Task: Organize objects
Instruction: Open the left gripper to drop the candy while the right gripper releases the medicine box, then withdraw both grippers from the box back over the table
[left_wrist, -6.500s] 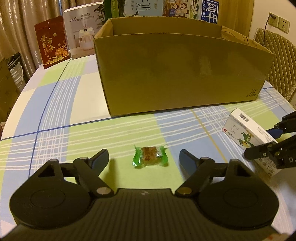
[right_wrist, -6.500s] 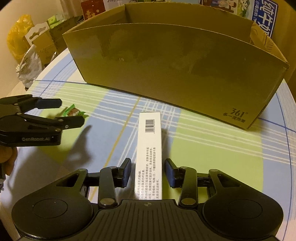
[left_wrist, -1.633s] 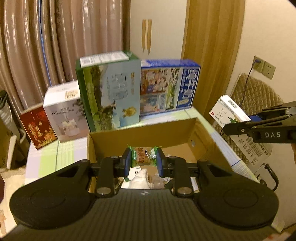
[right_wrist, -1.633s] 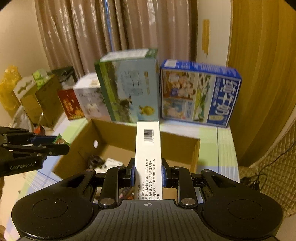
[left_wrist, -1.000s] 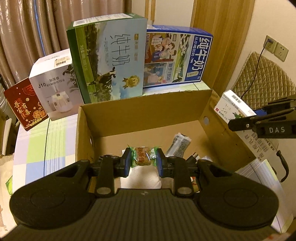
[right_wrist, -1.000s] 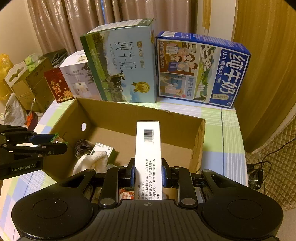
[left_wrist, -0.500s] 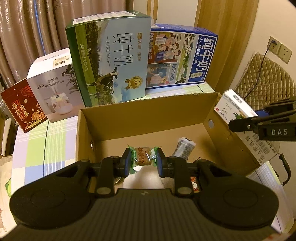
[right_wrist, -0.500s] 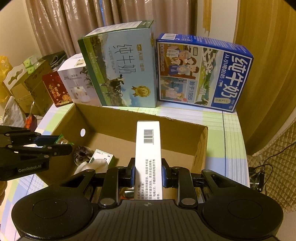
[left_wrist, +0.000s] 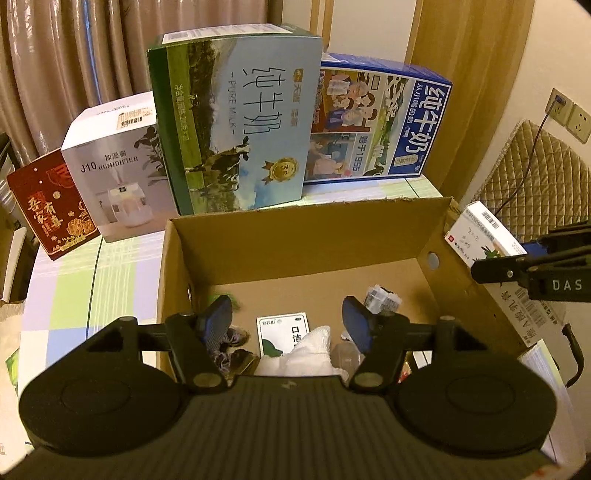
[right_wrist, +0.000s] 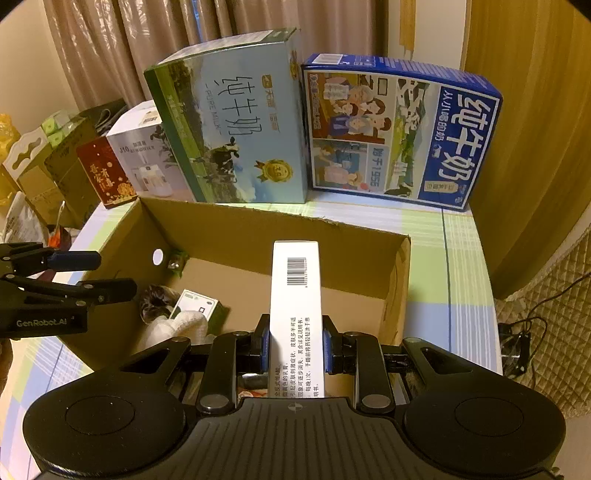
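My left gripper (left_wrist: 287, 314) hangs over the open cardboard box (left_wrist: 303, 221). Its jaws are opening and nothing is between them. The green-wrapped candy (right_wrist: 176, 263) is loose inside the box by the left wall, below the hand hole. My right gripper (right_wrist: 294, 343) is shut on a long white medicine box (right_wrist: 295, 291) with a barcode, held over the right half of the cardboard box (right_wrist: 258, 221). In the left wrist view the right gripper (left_wrist: 513, 254) and medicine box (left_wrist: 476, 236) show at the right wall.
The box holds a white cloth (left_wrist: 314, 347), a small white-and-green pack (left_wrist: 282, 328), a silver packet (left_wrist: 382, 299) and a dark item (left_wrist: 229, 343). Behind it stand a green milk carton (left_wrist: 236, 122), blue milk carton (left_wrist: 380, 122), humidifier box (left_wrist: 114, 158) and red box (left_wrist: 51, 203).
The left jaws have spread apart and the candy they held has dropped out toward the box's left wall. The right gripper still holds the medicine box in the same place.
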